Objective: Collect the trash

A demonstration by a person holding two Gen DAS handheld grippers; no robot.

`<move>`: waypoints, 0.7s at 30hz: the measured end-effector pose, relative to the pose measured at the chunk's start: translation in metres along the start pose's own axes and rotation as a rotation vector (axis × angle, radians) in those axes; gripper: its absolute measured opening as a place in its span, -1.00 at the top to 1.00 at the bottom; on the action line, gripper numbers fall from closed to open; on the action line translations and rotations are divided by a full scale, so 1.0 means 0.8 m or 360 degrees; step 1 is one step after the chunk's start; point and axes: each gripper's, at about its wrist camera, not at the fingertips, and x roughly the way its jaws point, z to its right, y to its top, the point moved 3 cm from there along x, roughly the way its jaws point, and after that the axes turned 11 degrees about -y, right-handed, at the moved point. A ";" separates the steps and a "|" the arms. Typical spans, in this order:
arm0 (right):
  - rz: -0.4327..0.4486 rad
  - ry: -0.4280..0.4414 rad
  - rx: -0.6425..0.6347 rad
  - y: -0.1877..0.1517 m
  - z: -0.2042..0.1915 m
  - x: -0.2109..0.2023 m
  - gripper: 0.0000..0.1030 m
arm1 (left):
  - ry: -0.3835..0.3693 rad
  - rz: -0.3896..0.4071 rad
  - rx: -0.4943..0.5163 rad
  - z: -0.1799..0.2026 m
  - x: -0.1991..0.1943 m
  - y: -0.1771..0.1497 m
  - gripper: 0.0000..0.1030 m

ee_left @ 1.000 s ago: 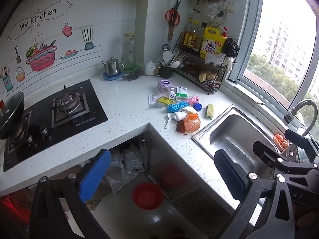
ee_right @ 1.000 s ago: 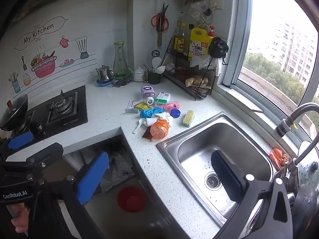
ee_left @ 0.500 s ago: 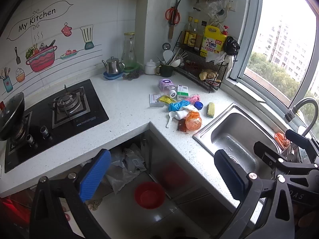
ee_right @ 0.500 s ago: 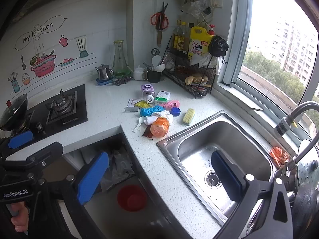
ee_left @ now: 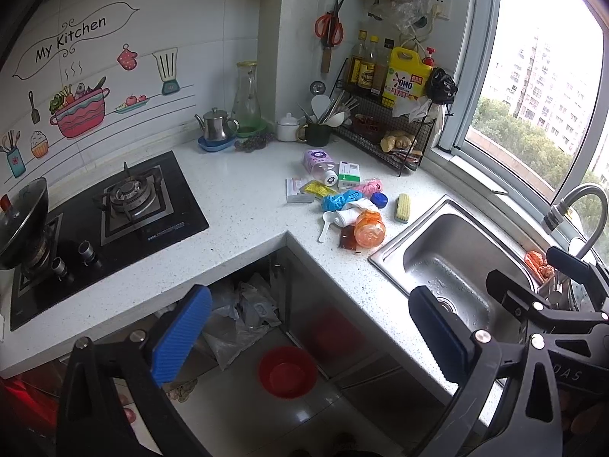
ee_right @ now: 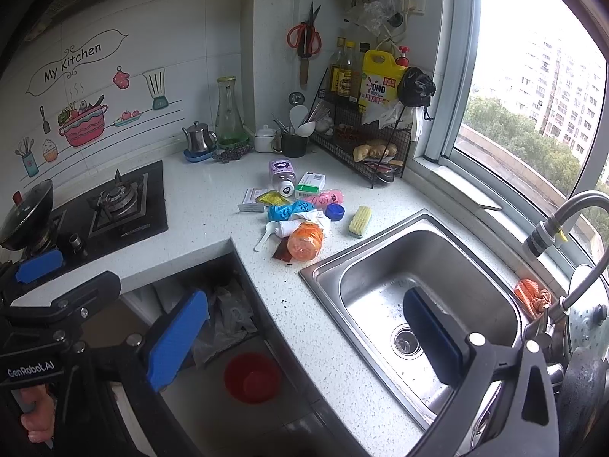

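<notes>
Left wrist view: your left tool [ee_left: 310, 327] and right tool [ee_right: 304, 337] gape empty, well short of the trash pile [ee_left: 342, 205] between sink [ee_left: 415, 243] and stove [ee_left: 125, 205] on the tabletop [ee_left: 236, 198].

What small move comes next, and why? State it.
Probably bring the right hand-held gripper forward to the orange bottle lying at the near edge of the trash pile on the countertop. Both hand-held grippers are open, empty and well short of it.
</notes>
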 end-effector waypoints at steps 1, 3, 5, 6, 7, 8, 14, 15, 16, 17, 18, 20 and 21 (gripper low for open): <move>0.0000 0.0000 -0.0001 0.000 0.000 0.000 -0.99 | 0.0000 0.0000 0.0000 0.000 0.000 0.000 -1.00; -0.0001 0.0000 -0.0001 0.001 0.000 0.000 -0.99 | -0.0001 -0.0001 -0.0001 0.000 0.000 0.000 -1.00; -0.0003 0.0000 0.0001 0.000 0.000 0.000 -0.99 | 0.0000 -0.0001 0.0000 0.000 -0.001 -0.001 -1.00; -0.0005 0.0000 0.0000 0.000 0.000 0.000 -0.99 | -0.0001 0.0000 0.0000 0.000 -0.001 0.000 -1.00; -0.0003 0.0001 0.0000 0.000 0.000 -0.001 -0.99 | 0.0001 0.0000 0.0001 -0.001 -0.001 -0.001 -1.00; -0.0004 0.0000 0.0000 -0.001 0.000 -0.001 -0.99 | 0.0001 -0.0002 0.0000 0.000 -0.001 -0.001 -1.00; 0.0001 0.0007 0.0012 -0.006 0.001 -0.004 -0.99 | 0.0009 0.0000 0.0010 0.003 -0.006 -0.006 -1.00; 0.0001 0.0007 0.0011 -0.006 0.001 -0.004 -0.99 | 0.0013 -0.0001 0.0016 0.003 -0.007 -0.007 -1.00; 0.0002 0.0008 0.0013 -0.007 0.002 -0.004 -0.99 | 0.0015 -0.0001 0.0019 0.004 -0.007 -0.007 -1.00; -0.0001 0.0008 0.0013 -0.005 0.001 -0.004 -0.99 | 0.0015 -0.0003 0.0019 0.003 -0.007 -0.008 -1.00; -0.0001 0.0010 0.0013 -0.006 0.001 -0.004 -0.99 | 0.0016 -0.0005 0.0018 0.003 -0.007 -0.008 -1.00; -0.0004 0.0014 0.0019 -0.007 0.002 -0.006 -0.99 | 0.0016 -0.0007 0.0015 0.003 -0.008 -0.009 -1.00; -0.0004 0.0018 0.0021 -0.007 0.002 -0.007 -0.99 | 0.0015 -0.0008 0.0014 0.003 -0.008 -0.009 -1.00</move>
